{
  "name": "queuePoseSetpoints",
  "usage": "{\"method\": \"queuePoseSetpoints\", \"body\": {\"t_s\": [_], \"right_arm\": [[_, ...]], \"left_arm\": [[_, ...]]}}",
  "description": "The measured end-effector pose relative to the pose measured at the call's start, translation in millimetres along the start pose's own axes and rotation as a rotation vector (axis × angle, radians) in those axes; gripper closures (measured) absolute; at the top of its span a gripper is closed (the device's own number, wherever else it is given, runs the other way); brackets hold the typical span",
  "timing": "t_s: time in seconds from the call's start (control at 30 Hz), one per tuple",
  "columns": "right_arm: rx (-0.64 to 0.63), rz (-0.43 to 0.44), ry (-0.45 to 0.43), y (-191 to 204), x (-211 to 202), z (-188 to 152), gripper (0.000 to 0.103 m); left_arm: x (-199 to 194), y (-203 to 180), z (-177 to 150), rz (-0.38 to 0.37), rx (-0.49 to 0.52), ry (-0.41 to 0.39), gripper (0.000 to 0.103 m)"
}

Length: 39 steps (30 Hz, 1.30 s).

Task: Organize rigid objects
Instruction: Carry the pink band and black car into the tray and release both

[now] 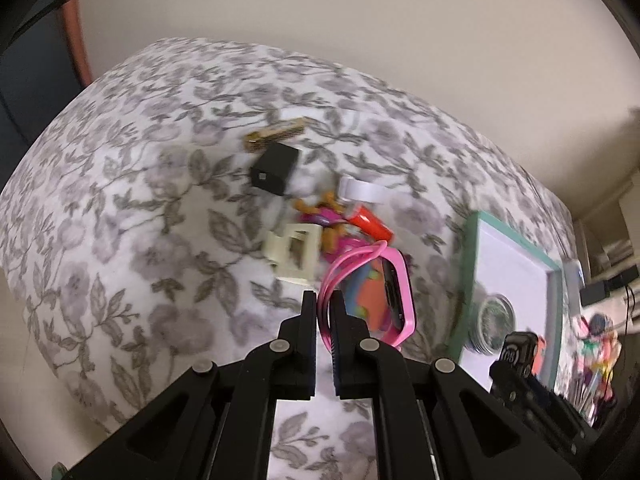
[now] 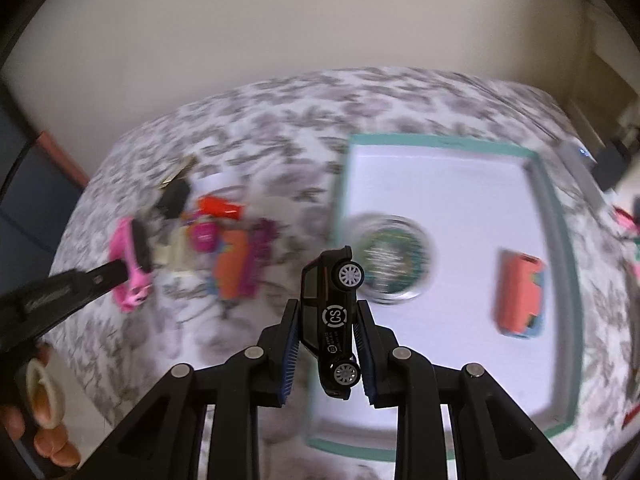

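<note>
Right gripper (image 2: 326,334) clamps the black toy car (image 2: 332,320) nose-up at frame centre, over the white tray's (image 2: 440,184) near-left edge. Left gripper (image 1: 324,304) pinches the pink watch strap (image 1: 340,276), mid-frame, lower centre.

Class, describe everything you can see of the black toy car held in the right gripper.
The black toy car is a small glossy model, apparently painted metal or plastic, with two grey spoked wheels facing right and a white circular "CS" emblem with small lettering on its side. It stands on end, one end up and slightly tilted. The right gripper clamps it, one finger on the roof, the other on the underside. It hangs in the air near the left edge of the green-rimmed tray, touching nothing else.
</note>
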State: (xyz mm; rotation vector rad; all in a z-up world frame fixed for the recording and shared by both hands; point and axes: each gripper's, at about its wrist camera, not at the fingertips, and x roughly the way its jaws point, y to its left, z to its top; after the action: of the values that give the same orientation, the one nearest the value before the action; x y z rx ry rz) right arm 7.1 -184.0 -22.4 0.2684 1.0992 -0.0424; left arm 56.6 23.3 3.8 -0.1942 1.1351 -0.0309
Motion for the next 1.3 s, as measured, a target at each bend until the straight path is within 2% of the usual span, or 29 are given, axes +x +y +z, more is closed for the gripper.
{"method": "queuePoseSetpoints", "body": {"t_s": [0.2,0.43,0.73,0.9,1.1,1.3], "right_arm": [[0.081,-0.128,0.033,-40.3,2.6,-2.4,0.075],[0.205,-0.151,0.054,-85.3,-1.2,-7.6,0.075],[0.333,-0.245,0.026,-134.8,-20.8,-12.6,0.075],[0.362,-0.262,0.043,-146.7,-18.8,-14.6,0.075],[0.375,-0.270,0.137,-152.2,5.0,-24.1,0.075],[0.378,-0.264,0.185,-153.7,17.3,-31.3,0.075]], "left_arm": [[-0.2,-38.2,-13.1,-0.070,0.115,0.030,0.097],[4.9,-96.3,-43.7,-0.154,0.313,0.097,0.097],[16.3,-153.6,-88.2,-0.135,0.559,0.128,0.097],[23.7,-162.4,-97.1,-0.136,0.603,0.143,0.097],[41.2,-162.0,-99.4,-0.128,0.594,0.192,0.096],[54.4,-162.3,-105.6,-0.099,0.607,0.234,0.096]]}}
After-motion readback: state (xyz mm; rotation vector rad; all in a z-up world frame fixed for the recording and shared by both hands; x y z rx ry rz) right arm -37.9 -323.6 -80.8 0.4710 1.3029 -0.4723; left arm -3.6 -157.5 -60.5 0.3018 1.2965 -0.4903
